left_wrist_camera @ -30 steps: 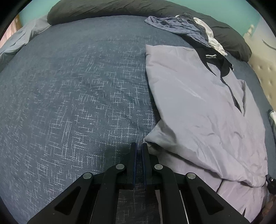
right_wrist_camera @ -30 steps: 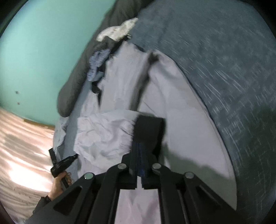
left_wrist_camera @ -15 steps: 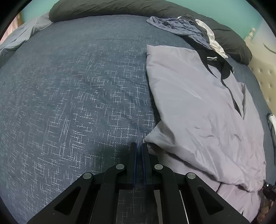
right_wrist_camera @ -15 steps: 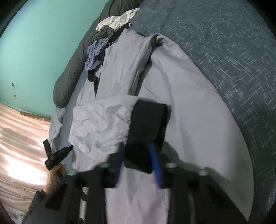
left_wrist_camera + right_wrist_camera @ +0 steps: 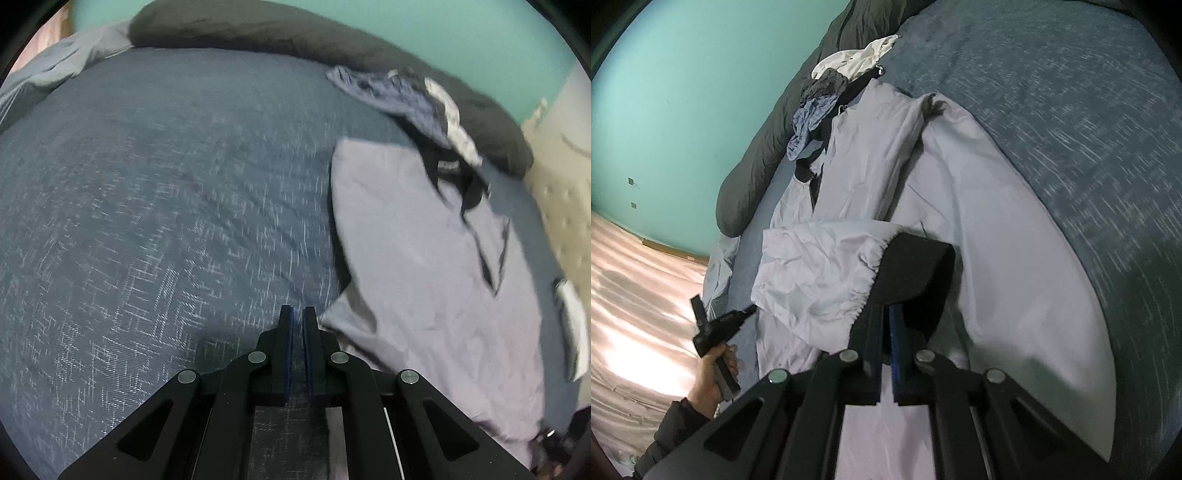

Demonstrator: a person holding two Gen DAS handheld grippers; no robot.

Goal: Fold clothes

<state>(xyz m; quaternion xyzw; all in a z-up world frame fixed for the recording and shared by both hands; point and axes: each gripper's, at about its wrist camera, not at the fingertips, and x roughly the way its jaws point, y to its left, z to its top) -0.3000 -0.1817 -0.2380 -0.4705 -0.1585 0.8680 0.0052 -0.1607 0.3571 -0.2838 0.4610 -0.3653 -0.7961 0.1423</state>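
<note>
Since a moment ago, right gripper [image 5: 884,314] draws the black cuff [image 5: 916,273] further across the jacket [image 5: 990,266] on the bed [image 5: 1071,92], jaws clenched on it; left gripper [image 5: 297,314] hovers alongside, jaws nearly closed, empty. Sleeve fold looks underway.

Smooth lilac cloth jacket [image 5: 424,266] (faint sheen), coarse woven bedspread [image 5: 147,221], matt

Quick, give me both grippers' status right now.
Left gripper: shut, holding nothing, over the bedspread.
Right gripper: shut on the black cuff of the lavender jacket.
</note>
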